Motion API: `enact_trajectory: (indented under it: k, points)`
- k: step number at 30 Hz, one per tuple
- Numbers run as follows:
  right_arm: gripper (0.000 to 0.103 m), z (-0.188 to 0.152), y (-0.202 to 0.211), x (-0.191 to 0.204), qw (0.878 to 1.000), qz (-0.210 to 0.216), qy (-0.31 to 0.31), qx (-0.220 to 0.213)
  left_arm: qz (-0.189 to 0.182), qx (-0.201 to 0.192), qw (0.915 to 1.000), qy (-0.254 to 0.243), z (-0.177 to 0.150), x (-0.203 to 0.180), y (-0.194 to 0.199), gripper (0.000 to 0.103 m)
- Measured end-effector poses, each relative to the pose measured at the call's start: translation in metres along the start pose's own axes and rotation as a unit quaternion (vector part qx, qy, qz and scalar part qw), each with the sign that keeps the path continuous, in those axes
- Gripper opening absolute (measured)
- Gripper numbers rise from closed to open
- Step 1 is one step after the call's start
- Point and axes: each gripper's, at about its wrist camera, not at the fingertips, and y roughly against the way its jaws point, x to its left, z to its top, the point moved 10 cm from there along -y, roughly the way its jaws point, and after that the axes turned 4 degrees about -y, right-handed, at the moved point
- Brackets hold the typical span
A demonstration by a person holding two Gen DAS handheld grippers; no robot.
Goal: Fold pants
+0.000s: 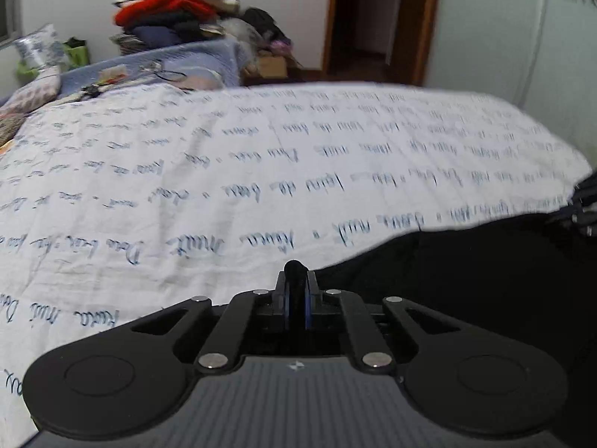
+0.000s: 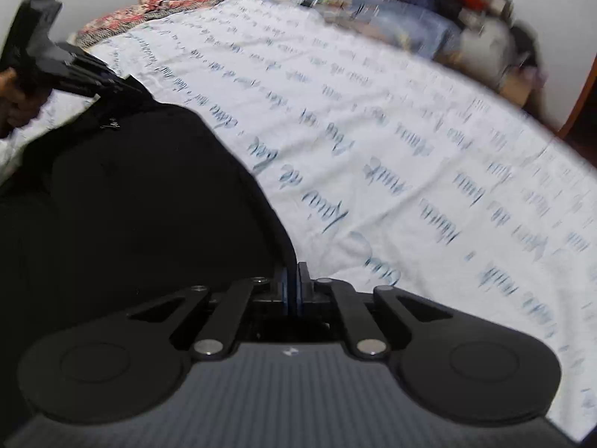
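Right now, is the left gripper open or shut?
Shut on the pants. In the left wrist view the left gripper has its blue pads nearly together, with a bunch of black cloth pinched between them.

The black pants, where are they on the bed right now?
The black pants lie at the near edge of the white script-printed bedspread, left in the right wrist view, pinched by the right gripper and left gripper.

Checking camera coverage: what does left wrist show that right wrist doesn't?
Left wrist only: the doorway, and the left claw up close, shut on a fold of the black pants.
Right wrist only: the left claw seen from outside with the hand holding it, and the right claw pinching the pants' edge.
Both: the pants, the script-print bedspread, the clothes pile.
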Motion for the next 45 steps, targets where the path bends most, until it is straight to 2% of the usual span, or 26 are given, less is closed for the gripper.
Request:
enact_trajectory:
  k: [3, 5, 7, 10, 17, 23, 28, 32, 39, 45]
  points:
    - [0.003, 0.017, 0.010, 0.003, 0.993, -0.099, 0.055, -0.041, 0.018, -0.010, 0.9998, 0.002, 0.008, 0.005, -0.004, 0.007]
    - [0.003, 0.026, 0.010, 0.004, 0.982, -0.157, 0.082, -0.058, 0.037, 0.009, 0.9993, 0.004, 0.002, 0.007, -0.016, 0.006]
    - [0.003, 0.028, 0.004, 0.009, 0.976, -0.186, 0.099, -0.059, 0.040, -0.007, 0.9992, 0.005, 0.002, 0.003, -0.007, 0.006]
    - [0.003, 0.026, 0.014, 0.023, 0.964, -0.219, 0.125, -0.081, 0.051, -0.036, 0.9976, -0.029, 0.005, -0.003, 0.015, 0.006]
    - [0.003, 0.016, 0.075, 0.065, 0.954, -0.230, 0.133, -0.141, 0.035, -0.083, 0.9959, -0.013, -0.003, -0.010, 0.070, 0.006]
    - [0.003, -0.019, 0.121, 0.116, 0.946, -0.235, 0.155, -0.160, 0.019, -0.108, 0.9940, 0.005, -0.040, -0.025, 0.125, 0.006]
    - [0.003, -0.051, 0.153, 0.157, 0.947, -0.224, 0.155, -0.171, 0.004, -0.120, 0.9921, 0.037, -0.074, -0.031, 0.168, 0.006]
    - [0.003, -0.082, 0.170, 0.189, 0.952, -0.208, 0.152, -0.166, -0.004, -0.104, 0.9931, 0.053, -0.107, -0.035, 0.186, 0.006]
    - [0.003, -0.129, 0.160, 0.223, 0.964, -0.175, 0.157, -0.121, 0.000, -0.071, 0.9950, 0.070, -0.156, -0.040, 0.196, 0.006]
    - [0.003, -0.165, 0.161, 0.257, 0.967, -0.155, 0.175, -0.098, 0.017, -0.042, 0.9956, 0.082, -0.183, -0.034, 0.195, 0.006]
